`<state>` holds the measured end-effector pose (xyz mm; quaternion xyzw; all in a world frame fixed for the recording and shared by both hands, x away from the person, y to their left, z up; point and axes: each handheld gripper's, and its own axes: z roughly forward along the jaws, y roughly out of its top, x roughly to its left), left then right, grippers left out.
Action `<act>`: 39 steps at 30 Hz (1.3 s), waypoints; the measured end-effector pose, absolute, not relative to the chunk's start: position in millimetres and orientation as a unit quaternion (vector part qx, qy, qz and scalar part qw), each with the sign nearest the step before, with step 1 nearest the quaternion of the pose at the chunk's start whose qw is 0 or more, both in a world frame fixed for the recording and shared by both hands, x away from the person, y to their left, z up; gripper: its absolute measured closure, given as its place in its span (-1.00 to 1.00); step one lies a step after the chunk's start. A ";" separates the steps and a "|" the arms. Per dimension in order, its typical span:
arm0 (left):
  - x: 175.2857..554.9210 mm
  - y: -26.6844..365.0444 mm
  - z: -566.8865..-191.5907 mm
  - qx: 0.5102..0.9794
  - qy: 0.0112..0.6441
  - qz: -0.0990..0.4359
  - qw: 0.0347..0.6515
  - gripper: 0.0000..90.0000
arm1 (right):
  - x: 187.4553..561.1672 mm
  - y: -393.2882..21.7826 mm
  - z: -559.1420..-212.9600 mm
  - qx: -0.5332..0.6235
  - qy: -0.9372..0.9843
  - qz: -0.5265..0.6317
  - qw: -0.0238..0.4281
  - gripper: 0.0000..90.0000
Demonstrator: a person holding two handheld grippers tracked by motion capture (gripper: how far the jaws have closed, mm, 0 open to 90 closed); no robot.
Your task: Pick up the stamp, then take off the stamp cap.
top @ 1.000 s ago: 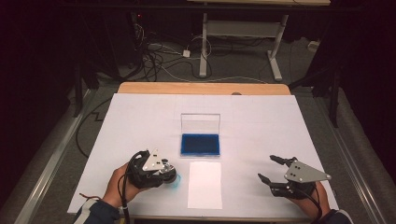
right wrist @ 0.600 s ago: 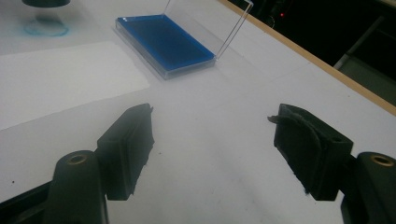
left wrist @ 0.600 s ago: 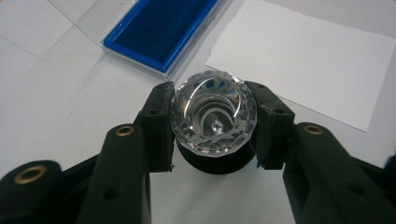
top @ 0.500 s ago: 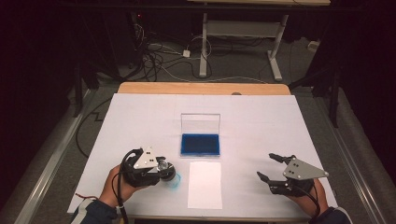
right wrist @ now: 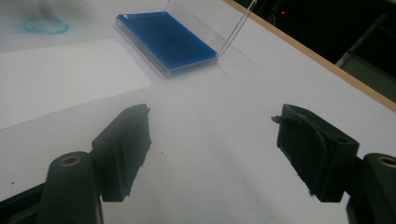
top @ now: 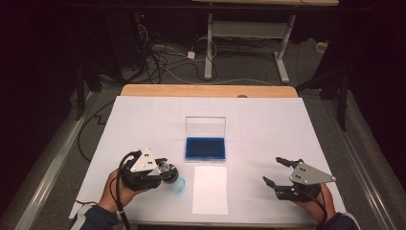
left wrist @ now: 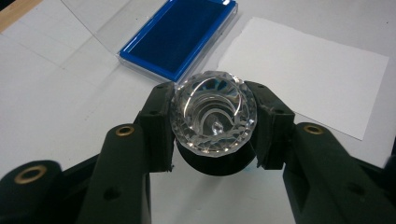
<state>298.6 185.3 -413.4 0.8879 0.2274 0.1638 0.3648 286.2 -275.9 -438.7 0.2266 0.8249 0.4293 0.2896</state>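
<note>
The left gripper (top: 165, 171) sits near the front left of the white worktop (top: 143, 124), in front of and to the left of the blue case (top: 205, 148), and its jaws are clamped on a faceted clear glass knob (left wrist: 213, 113). In the left gripper view the two black pads (left wrist: 159, 126) press on opposite sides of the knob's cut-glass head, which faces the camera, with a dark round base just beneath it. Seen from the high view, the knob is held just above a faint blue ring mark (top: 178, 186) on the worktop, beside the left edge of the white paper sheet (top: 210, 189). That sheet lies flat directly in front of the blue case, close to it but not touching. The blue case lies open near the middle of the worktop, its blue-lined tray flat and its clear lid (top: 206, 127) standing upright along the far edge. The right gripper (top: 277, 172) rests well to the right of the blue case, near the front right of the worktop, with its grey three-cornered plate on top. Its jaws have just been opening and now stand wide apart with nothing between them; the right gripper view shows bare worktop between the two pads (right wrist: 123, 147), with the blue case farther off.
</note>
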 end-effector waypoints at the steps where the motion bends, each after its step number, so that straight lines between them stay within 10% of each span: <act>1: 298.6 185.9 -413.4 0.887 0.228 0.164 0.366 0.21 | 286.5 -275.3 -438.9 0.226 0.826 0.429 0.288 -0.43; 39: 297.2 180.9 -411.5 0.875 0.221 0.177 0.392 0.21 | 287.9 -271.6 -441.8 0.217 0.833 0.427 0.277 -0.42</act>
